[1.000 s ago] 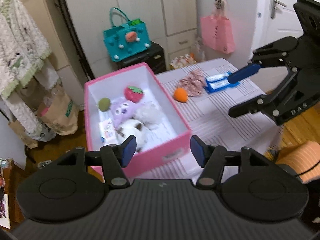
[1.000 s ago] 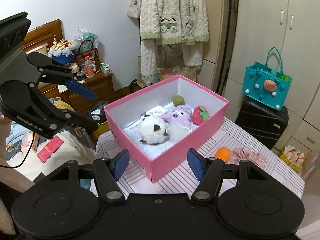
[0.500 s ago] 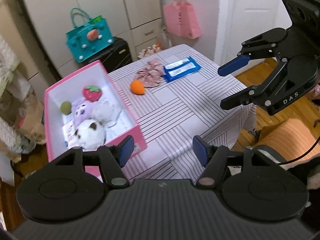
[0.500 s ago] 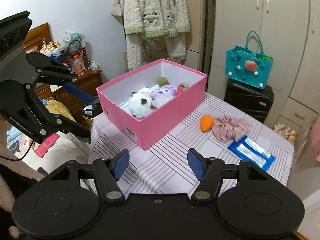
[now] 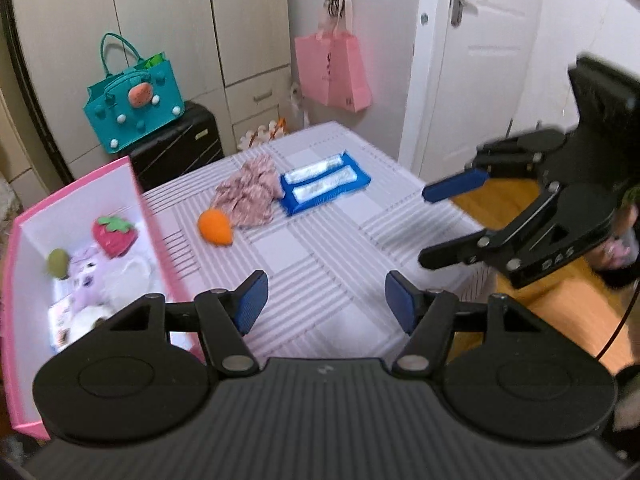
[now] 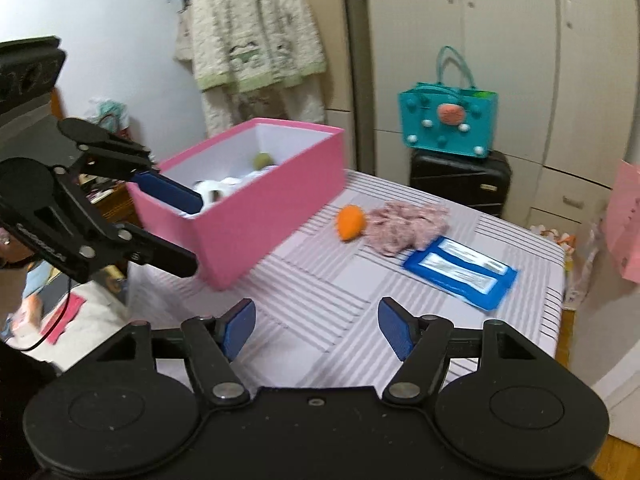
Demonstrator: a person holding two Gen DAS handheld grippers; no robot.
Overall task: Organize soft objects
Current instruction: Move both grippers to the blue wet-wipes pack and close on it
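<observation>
Apparently orange plush toy (image 5: 216,227) lies well beyond empty jaws.

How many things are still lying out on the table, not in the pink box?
3. An orange plush toy nearest the box, a crumpled pink cloth touching it, and a blue packet beside the cloth. The grippers might hide something near the table's edge.

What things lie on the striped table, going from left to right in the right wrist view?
Open pink cardboard box → orange carrot-shaped soft toy → crumpled pink patterned cloth → flat blue plastic packet.
</observation>
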